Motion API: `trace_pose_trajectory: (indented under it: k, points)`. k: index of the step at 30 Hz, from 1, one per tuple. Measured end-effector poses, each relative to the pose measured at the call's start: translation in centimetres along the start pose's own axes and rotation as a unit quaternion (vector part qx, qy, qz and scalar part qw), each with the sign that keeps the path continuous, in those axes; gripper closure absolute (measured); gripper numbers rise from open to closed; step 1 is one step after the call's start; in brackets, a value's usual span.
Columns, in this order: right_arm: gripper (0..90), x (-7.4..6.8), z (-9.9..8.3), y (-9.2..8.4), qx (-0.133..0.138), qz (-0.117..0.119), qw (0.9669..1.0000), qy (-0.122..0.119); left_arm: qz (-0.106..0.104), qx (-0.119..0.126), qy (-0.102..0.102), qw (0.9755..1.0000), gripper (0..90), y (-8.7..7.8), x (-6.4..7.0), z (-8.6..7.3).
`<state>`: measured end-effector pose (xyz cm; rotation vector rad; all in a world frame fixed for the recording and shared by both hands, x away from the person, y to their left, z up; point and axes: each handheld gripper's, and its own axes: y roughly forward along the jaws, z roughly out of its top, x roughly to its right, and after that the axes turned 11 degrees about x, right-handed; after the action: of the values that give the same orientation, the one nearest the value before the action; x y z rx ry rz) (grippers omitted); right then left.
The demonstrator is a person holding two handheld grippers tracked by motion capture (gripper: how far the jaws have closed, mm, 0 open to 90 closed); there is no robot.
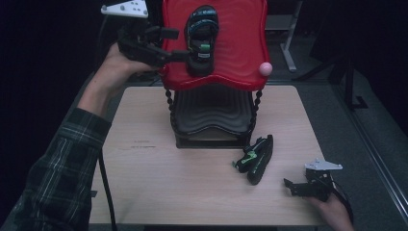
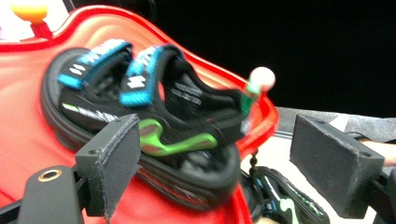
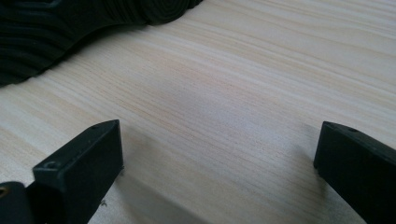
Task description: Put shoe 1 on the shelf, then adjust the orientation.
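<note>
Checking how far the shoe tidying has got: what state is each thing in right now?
Sandal on rack: lying flat on the red top shelf, released.
Second sandal: on its side on the table.
Left gripper: open, beside the racked sandal.
Right gripper: open, empty, low over the table.

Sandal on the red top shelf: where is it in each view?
High view: the sandal lies top centre on the red shelf, beside the left tongs.
Left gripper view: it lies centre-left, sandal partly behind the near jaw.
Right gripper view: bare table, no sandal.
Shared landmark: the pink knob, also.
</note>
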<state>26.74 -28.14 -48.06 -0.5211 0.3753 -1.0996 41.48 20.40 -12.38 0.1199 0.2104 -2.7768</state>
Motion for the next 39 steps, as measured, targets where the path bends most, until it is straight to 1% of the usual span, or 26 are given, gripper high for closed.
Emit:
trace_pose_trajectory:
  k: [3, 5, 6, 7, 8, 9, 10, 11, 12, 13, 14, 20, 21, 22, 23, 24, 27, 28, 29, 30, 31, 33, 34, 35, 36, 39]
  points:
    - [1.0, 0.0, 0.0, 0.0, 0.000, 0.000, 1.0000, 0.000, -0.003, 0.003, 0.002, 1.0000, 16.3, -0.6, 0.7, -0.4]
    - [0.9, 0.0, 0.0, 0.0, 0.000, -0.001, 1.0000, -0.001, -0.010, 0.008, 0.001, 0.9999, 16.3, -1.3, 1.7, -1.2]
    - [0.9, 0.0, 0.0, 0.0, 0.000, -0.001, 1.0000, -0.001, -0.010, 0.008, 0.001, 0.9999, 16.3, -1.3, 1.7, -1.2]
    - [0.9, 0.0, 0.0, 0.0, 0.000, -0.001, 1.0000, -0.001, -0.011, 0.003, 0.005, 0.9999, 16.3, -1.7, 2.5, -1.8]
    - [0.9, 0.0, 0.0, 0.0, 0.000, -0.001, 1.0000, -0.001, -0.011, 0.003, 0.005, 0.9999, 16.3, -1.7, 2.5, -1.8]
    - [1.0, 0.0, 0.0, 0.0, -0.001, -0.001, 1.0000, -0.001, -0.013, 0.005, 0.004, 0.9999, 16.3, -2.1, 3.0, -2.4]
    - [1.0, 0.0, 0.0, 0.0, -0.001, -0.001, 1.0000, -0.001, -0.013, 0.005, 0.004, 0.9999, 16.3, -2.1, 3.0, -2.4]
    - [0.9, 0.0, 0.0, 0.0, -0.001, -0.001, 1.0000, -0.001, -0.014, 0.008, 0.000, 0.9999, 16.3, -2.5, 3.5, -3.2]
    - [0.9, 0.0, 0.0, 0.0, -0.001, -0.001, 1.0000, -0.001, -0.014, 0.008, 0.000, 0.9999, 16.3, -2.5, 3.5, -3.2]
    - [0.9, 0.0, 0.0, 0.0, -0.001, -0.001, 1.0000, -0.001, -0.015, 0.010, -0.005, 0.9998, 16.3, -3.0, 4.0, -4.1]
    - [0.9, 0.0, 0.0, 0.0, -0.001, -0.001, 1.0000, -0.001, -0.015, 0.010, -0.005, 0.9998, 16.3, -3.0, 4.0, -4.1]
    - [0.9, 0.0, 0.0, 0.0, 0.000, -0.001, 1.0000, -0.001, -0.016, 0.009, -0.017, 0.9997, 16.3, -4.5, 5.7, -7.3]
    - [0.9, -0.1, 0.0, 0.0, 0.000, -0.002, 1.0000, -0.001, -0.015, 0.010, -0.022, 0.9996, 16.3, -4.9, 6.2, -8.3]
    - [0.9, -0.1, 0.0, 0.0, 0.000, -0.002, 1.0000, -0.001, -0.015, 0.010, -0.022, 0.9996, 16.3, -4.9, 6.2, -8.3]
    - [0.9, 0.0, 0.0, 0.0, 0.000, -0.001, 1.0000, -0.002, -0.016, 0.011, -0.027, 0.9994, 16.3, -5.4, 6.7, -9.5]
    - [0.9, 0.0, 0.0, 0.0, 0.000, -0.001, 1.0000, -0.002, -0.016, 0.011, -0.027, 0.9994, 16.3, -5.4, 6.7, -9.5]
    - [1.0, 0.0, 0.0, 0.0, -0.001, -0.003, 1.0000, -0.001, -0.010, 0.004, -0.037, 0.9993, 16.3, -6.3, 7.6, -11.9]
    - [1.0, 0.0, 0.0, 0.0, -0.001, -0.003, 1.0000, -0.001, -0.010, 0.004, -0.037, 0.9993, 16.3, -6.3, 7.6, -11.9]
    - [0.9, 0.0, 0.0, 0.0, 0.000, -0.003, 1.0000, -0.001, -0.008, 0.000, -0.042, 0.9991, 16.3, -6.8, 8.1, -13.3]
    - [0.9, 0.0, 0.0, 0.1, 0.000, -0.003, 1.0000, -0.001, -0.005, -0.002, -0.043, 0.9990, 16.3, -7.0, 8.3, -13.9]
    - [0.9, 0.0, 0.0, 0.1, 0.000, -0.003, 1.0000, -0.001, -0.005, -0.002, -0.043, 0.9990, 16.3, -7.0, 8.3, -13.9]
    - [0.9, 0.0, 0.1, 0.1, 0.000, -0.006, 1.0000, 0.000, -0.002, -0.007, -0.045, 0.9989, 16.3, -7.2, 8.9, -15.2]
    - [1.0, 0.0, 0.1, 0.1, -0.002, -0.006, 1.0000, 0.000, -0.002, -0.013, -0.048, 0.9988, 16.3, -7.4, 9.4, -16.5]
    - [1.0, 0.0, 0.1, 0.1, -0.002, -0.006, 1.0000, 0.000, -0.002, -0.013, -0.048, 0.9988, 16.3, -7.4, 9.4, -16.5]
    - [1.0, 0.1, 0.2, 0.1, -0.008, -0.004, 1.0000, 0.000, -0.003, -0.018, -0.051, 0.9985, 16.3, -7.5, 9.8, -17.6]
    - [2.5, 0.0, 0.5, 0.0, -0.023, 0.001, 0.9997, -0.002, -0.001, -0.030, -0.055, 0.9980, 16.2, -7.7, 10.4, -19.5]
